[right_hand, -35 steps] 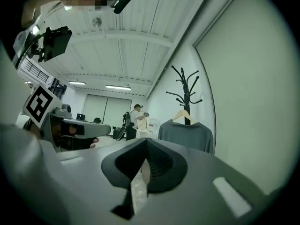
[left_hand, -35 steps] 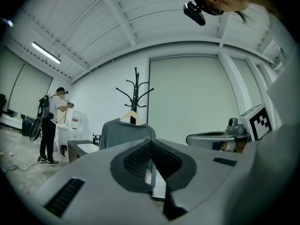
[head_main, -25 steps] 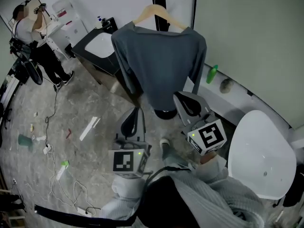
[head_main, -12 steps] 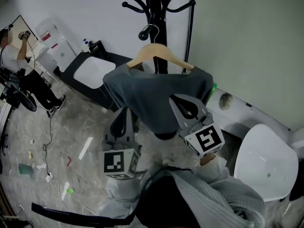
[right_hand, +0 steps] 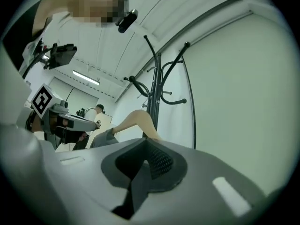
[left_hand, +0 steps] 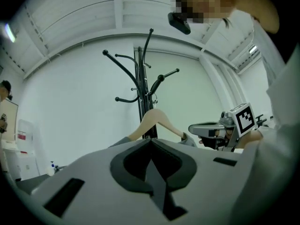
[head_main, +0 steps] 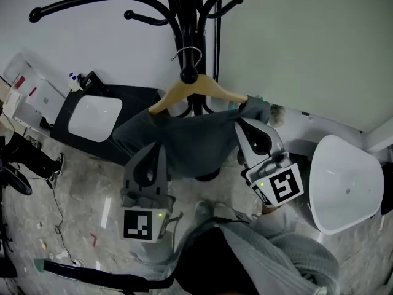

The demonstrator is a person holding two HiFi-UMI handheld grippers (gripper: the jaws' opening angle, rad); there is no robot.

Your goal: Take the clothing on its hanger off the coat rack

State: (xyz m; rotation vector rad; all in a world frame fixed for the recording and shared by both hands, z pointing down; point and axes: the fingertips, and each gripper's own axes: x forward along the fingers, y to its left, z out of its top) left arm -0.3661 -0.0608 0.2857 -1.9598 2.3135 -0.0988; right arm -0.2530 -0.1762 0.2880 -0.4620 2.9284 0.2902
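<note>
A grey top [head_main: 184, 137] hangs on a wooden hanger [head_main: 199, 93], whose metal hook [head_main: 188, 57] is looped over a peg of the black coat rack [head_main: 183, 17]. My left gripper [head_main: 156, 147] is shut and empty, its tip just in front of the top's lower left part. Shut as well, my right gripper [head_main: 241, 123] holds nothing and points at the top's right shoulder, very close to it. In the left gripper view the rack [left_hand: 140, 93] and hanger [left_hand: 157, 121] rise beyond the closed jaws. The right gripper view shows the hanger [right_hand: 136, 123] ahead.
A white round-backed chair [head_main: 347, 192] stands at the right, close to my right arm. A black stand with a white basin [head_main: 92, 112] sits left of the rack by the wall. A person's legs [head_main: 27, 158] and cables show on the floor at far left.
The head view has tilted up and come nearer the rack. Both grippers rose toward the garment, the right one reaching its right shoulder. Both stayed shut.
</note>
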